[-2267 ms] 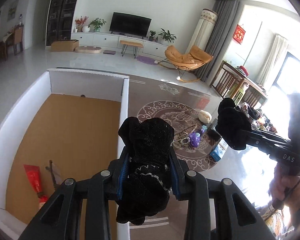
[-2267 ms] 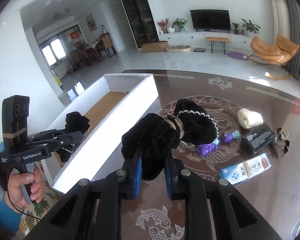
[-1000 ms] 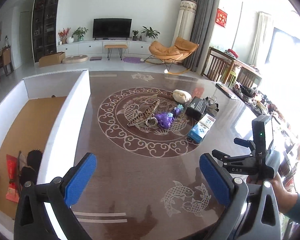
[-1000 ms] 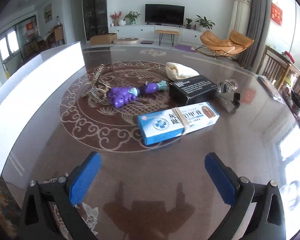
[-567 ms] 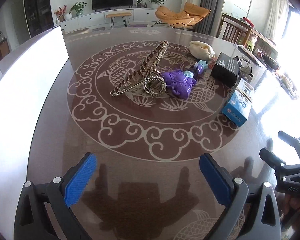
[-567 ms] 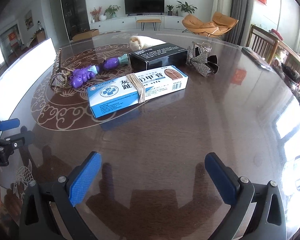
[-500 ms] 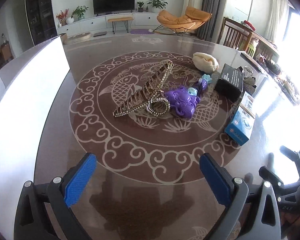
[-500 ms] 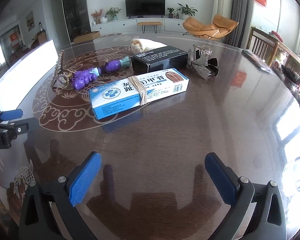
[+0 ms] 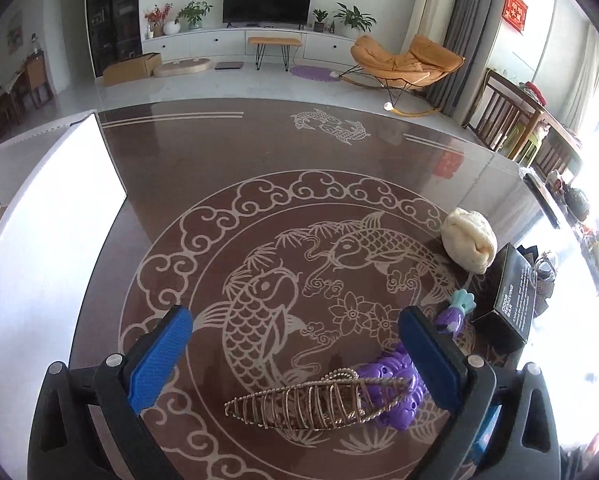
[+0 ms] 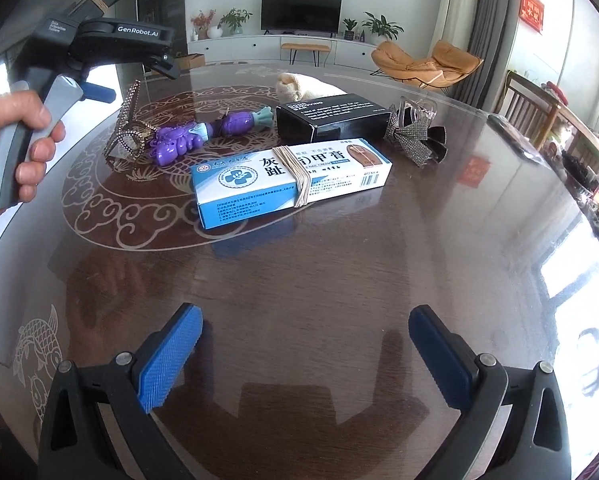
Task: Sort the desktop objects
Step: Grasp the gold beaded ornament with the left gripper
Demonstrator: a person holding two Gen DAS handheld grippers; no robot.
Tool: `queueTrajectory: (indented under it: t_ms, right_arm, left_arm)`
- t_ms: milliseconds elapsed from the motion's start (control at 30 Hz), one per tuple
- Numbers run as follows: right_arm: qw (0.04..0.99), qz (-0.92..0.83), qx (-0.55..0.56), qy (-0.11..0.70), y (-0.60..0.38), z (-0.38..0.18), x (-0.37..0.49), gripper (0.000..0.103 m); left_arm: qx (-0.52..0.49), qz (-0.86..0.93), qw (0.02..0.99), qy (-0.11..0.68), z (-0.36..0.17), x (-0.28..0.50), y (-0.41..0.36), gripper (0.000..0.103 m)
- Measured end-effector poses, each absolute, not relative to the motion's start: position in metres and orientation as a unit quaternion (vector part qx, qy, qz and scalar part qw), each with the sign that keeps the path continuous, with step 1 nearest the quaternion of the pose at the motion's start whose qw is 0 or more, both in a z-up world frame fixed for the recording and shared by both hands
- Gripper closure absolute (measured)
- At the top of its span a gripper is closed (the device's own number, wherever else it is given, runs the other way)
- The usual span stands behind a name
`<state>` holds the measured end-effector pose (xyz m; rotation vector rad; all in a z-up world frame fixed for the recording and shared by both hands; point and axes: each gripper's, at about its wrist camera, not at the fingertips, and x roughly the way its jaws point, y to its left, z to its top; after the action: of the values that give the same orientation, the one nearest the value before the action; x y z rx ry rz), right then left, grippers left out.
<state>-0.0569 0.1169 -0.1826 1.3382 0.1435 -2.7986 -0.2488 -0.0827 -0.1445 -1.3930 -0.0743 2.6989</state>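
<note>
My left gripper (image 9: 295, 356) is open and empty, its jaws straddling a gold rhinestone hair claw (image 9: 315, 404) that lies on the brown table just below them; the claw also shows in the right wrist view (image 10: 127, 128). A purple toy (image 9: 395, 384) touches the claw's right end and also shows in the right wrist view (image 10: 203, 132). My right gripper (image 10: 305, 354) is open and empty above bare table, short of a blue-and-white cream box (image 10: 291, 178). The left gripper's body (image 10: 99, 40) hangs above the claw.
A black box (image 10: 331, 116), a silver bow hair clip (image 10: 415, 136) and a cream cloth lump (image 9: 467, 240) lie beyond the cream box. A white-walled sorting box (image 9: 47, 184) stands along the table's left side. The table's right edge (image 10: 571, 208) runs near the window.
Both grippers dropped their black scrunchies and opened. The left gripper has since moved forward and down over the hair claw. The right gripper has come closer to the cream box.
</note>
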Motion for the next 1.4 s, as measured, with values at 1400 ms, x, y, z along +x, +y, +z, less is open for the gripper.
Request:
queueTrajectory:
  t_ms: [1400]
  right_arm:
    - [0.013,-0.904,0.425,0.038,0.117,-0.181,-0.055,0.000]
  left_arm:
    - [-0.473,0.828,0.277,0.117,-0.166,-0.170,-0.058,0.000]
